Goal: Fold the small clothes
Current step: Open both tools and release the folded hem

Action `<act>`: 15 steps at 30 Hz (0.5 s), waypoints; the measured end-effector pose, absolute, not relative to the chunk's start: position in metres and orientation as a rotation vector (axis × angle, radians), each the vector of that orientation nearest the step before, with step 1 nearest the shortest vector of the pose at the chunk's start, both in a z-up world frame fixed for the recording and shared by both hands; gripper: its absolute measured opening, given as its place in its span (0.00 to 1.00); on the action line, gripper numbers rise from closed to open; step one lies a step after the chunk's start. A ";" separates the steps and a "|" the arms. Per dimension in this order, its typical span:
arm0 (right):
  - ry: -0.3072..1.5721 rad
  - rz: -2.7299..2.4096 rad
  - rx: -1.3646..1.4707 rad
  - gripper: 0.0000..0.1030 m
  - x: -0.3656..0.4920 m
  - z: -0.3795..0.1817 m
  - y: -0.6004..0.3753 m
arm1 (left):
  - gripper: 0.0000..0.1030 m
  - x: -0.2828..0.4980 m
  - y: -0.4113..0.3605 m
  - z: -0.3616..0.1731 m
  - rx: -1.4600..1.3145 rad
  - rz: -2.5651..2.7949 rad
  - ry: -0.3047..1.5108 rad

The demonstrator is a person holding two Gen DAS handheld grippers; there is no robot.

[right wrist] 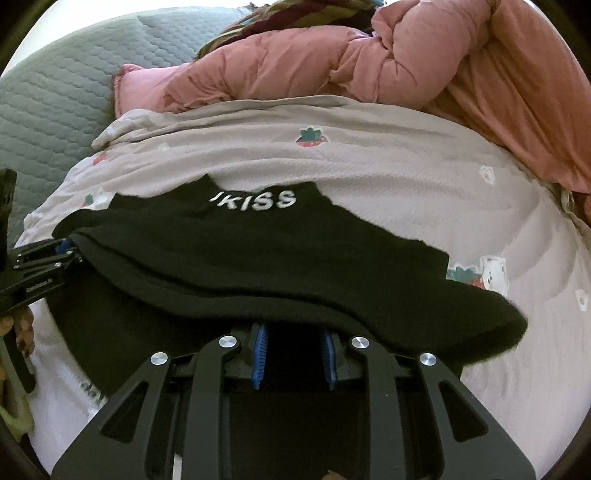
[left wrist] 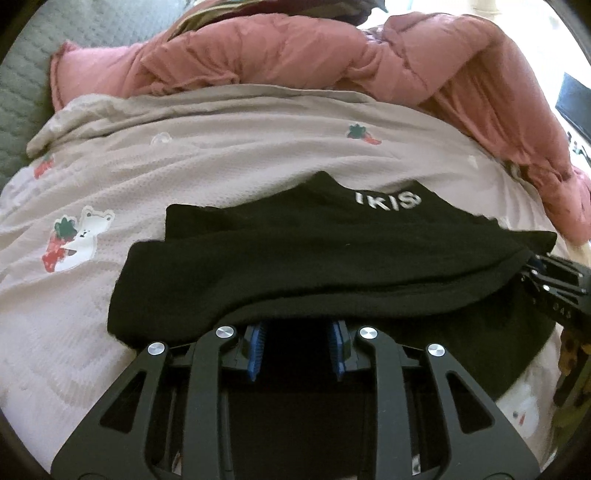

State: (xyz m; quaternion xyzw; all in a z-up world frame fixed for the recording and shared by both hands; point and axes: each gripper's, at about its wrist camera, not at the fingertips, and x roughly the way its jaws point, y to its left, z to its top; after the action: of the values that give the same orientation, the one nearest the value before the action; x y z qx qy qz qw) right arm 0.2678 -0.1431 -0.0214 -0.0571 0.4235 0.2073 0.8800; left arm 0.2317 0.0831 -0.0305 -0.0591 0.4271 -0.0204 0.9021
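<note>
Bedding fills both views: a pale printed blanket (left wrist: 229, 162) with strawberry and bear pictures lies across a bed, over a grey-green quilted cover (right wrist: 55, 107) seen at the far left; a puffy pink jacket (left wrist: 295, 48) is heaped along the blanket's far edge, and a striped cloth (right wrist: 295, 11) shows just behind it in the right wrist view.

On the blanket lies a black garment (left wrist: 314, 251), soft and knitted, with white stitched letters near its far edge; a fold of it is raised over the lower layer, and this fold hangs over the tips of both tongs.

Left tongs (left wrist: 297, 347) have their blue ribbed pads well apart, the tips hidden under the black fold; I cannot tell whether they have hold of anything. Right tongs (right wrist: 293, 356) stand the same way, pads apart, tips under the cloth.

Only the left wrist view shows the right tongs from the side, at the fold's right end; only the right wrist view reads the letters whole, "IKISS", and shows the left tongs at the fold's left end.
</note>
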 end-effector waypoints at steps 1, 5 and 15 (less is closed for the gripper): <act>0.886 0.432 -0.115 0.22 0.273 -0.021 -0.143 | 0.20 0.236 0.086 -0.031 -0.138 -0.035 0.888; 0.881 0.417 -0.112 0.22 0.288 -0.017 -0.143 | 0.20 0.251 0.101 -0.031 -0.198 -0.006 0.886; 0.873 0.329 -0.102 0.23 0.331 -0.018 -0.157 | 0.20 0.260 0.150 -0.023 -0.317 0.045 0.803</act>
State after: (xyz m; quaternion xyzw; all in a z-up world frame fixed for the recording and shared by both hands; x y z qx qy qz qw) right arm 0.3310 -0.1565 -0.0180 -0.0493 0.4205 0.1584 0.8920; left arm 0.2600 0.1503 -0.0225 -0.1534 0.3892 0.0219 0.9080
